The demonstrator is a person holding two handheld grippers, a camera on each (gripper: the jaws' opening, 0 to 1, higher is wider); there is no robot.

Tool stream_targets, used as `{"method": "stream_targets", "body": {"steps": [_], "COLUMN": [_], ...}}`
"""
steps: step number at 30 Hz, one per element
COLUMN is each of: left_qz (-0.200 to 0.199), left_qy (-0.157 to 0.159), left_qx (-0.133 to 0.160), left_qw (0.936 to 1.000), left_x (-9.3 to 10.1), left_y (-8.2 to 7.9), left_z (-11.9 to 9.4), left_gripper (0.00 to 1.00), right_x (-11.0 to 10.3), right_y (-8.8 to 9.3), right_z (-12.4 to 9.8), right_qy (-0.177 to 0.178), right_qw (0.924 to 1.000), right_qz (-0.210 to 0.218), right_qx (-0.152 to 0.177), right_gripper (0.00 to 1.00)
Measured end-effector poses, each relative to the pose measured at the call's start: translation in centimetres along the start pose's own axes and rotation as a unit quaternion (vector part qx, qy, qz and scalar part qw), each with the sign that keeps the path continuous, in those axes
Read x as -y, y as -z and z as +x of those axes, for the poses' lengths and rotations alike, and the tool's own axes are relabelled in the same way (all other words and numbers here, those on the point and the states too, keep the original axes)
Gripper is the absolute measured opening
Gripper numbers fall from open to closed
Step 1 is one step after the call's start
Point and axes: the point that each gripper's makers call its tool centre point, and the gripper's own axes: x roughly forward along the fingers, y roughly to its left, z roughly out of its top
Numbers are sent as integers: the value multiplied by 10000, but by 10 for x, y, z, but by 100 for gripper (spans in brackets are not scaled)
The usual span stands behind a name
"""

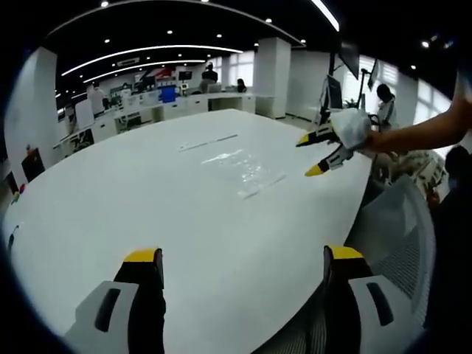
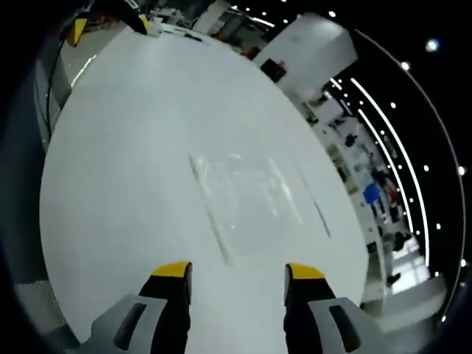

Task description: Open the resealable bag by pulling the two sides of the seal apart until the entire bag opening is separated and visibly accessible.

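Approach step, judging by the layout: bag lying flat and sealed, untouched, at centre frame in the right gripper view, just above the right gripper, fingers spread and empty. In the left gripper view, bag sitting at upper centre on the worktop, well apart from the left gripper, fingers likewise spread, holding nothing. Right gripper hovering at upper right of that view, beside the bag's edge. Probably calling next for pinching each side of the seal strip. Clear, thin, glossy film, rectangular, faintly crinkled, nearly vanishing against the smooth white oval worktop.
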Motion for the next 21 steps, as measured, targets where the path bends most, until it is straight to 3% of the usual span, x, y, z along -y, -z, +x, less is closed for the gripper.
{"method": "stream_targets", "body": {"steps": [21], "left_qz": [-216], "left_qy": [-85], "left_qx": [-166], "left_qw": [9996], "left_x": [-11], "left_y": [7], "left_z": [12], "left_gripper": [86], "right_x": [-1], "right_y": [1], "right_z": [40], "right_qy": [-361], "right_qw": [9972], "right_qz": [-642], "right_qx": [-107], "right_gripper": [29]}}
